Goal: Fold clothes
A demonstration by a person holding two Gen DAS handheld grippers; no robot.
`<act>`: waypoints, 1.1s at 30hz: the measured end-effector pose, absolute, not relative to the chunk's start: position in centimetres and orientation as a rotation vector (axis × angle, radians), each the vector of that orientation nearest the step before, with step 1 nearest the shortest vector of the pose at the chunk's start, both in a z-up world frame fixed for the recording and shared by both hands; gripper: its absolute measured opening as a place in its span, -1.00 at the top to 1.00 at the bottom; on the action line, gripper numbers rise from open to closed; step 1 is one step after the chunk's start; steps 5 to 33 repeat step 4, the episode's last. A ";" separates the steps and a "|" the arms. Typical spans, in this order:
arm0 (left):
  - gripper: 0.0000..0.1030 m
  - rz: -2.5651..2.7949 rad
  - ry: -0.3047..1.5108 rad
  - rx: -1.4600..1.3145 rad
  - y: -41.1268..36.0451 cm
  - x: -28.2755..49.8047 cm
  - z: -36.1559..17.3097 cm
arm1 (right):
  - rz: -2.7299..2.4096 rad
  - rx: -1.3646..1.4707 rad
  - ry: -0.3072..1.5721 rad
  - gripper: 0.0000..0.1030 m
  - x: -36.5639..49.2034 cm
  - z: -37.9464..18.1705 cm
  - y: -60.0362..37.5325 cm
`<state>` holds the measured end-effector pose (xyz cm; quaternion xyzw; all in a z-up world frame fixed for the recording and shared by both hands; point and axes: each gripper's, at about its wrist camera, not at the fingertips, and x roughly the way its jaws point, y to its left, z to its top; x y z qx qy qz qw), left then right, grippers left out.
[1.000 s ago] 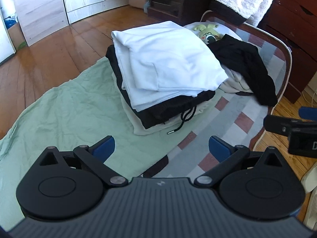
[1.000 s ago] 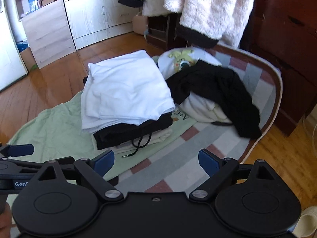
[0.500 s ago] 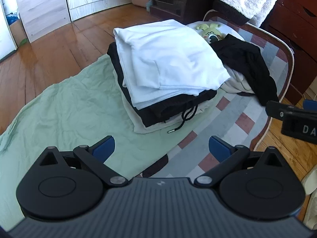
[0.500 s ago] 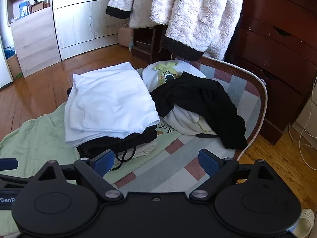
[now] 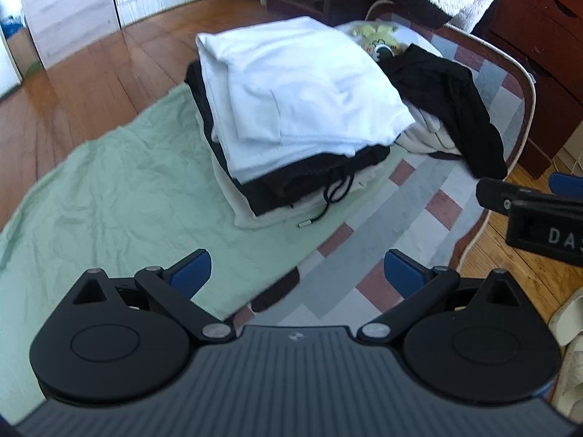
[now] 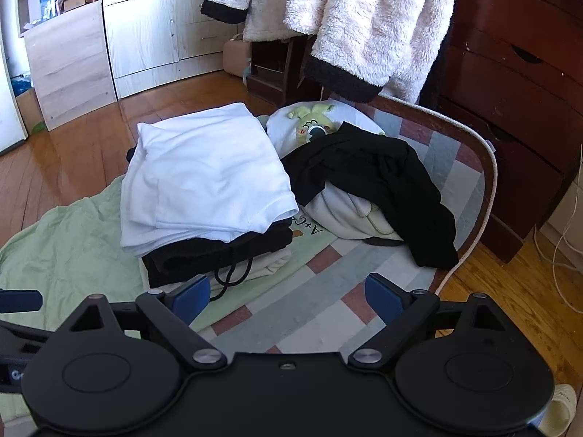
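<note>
A stack of folded clothes lies on a pale green sheet (image 5: 109, 196): a white garment (image 5: 302, 98) on top, a black one with a drawstring (image 5: 320, 182) under it, a cream one at the bottom. To its right lies an unfolded heap: a black garment (image 6: 379, 174) over a white top with a green cartoon print (image 6: 313, 127). My left gripper (image 5: 297, 273) is open and empty, in front of the stack. My right gripper (image 6: 288, 293) is open and empty, in front of the stack and heap; it also shows in the left wrist view (image 5: 539, 215).
A checked grey, white and red mat (image 6: 437, 138) with a cord edge lies under the clothes on a wooden floor (image 5: 91, 83). A dark wooden dresser (image 6: 517, 83) stands at the right. A fluffy cream robe (image 6: 349, 18) hangs above the heap. Light cupboards (image 6: 145, 29) stand at the back.
Both grippers have tilted up and shifted a little to the right; the clothes sit lower and further left in the right wrist view. The clothes have not moved. Both stay open.
</note>
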<state>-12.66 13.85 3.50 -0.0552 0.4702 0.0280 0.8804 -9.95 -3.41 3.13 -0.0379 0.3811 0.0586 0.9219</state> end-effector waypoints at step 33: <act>-1.00 0.065 0.989 -0.104 13.7 -12.7 3.1 | 0.121 -0.070 0.791 -0.83 -9.8 3.0 -3.6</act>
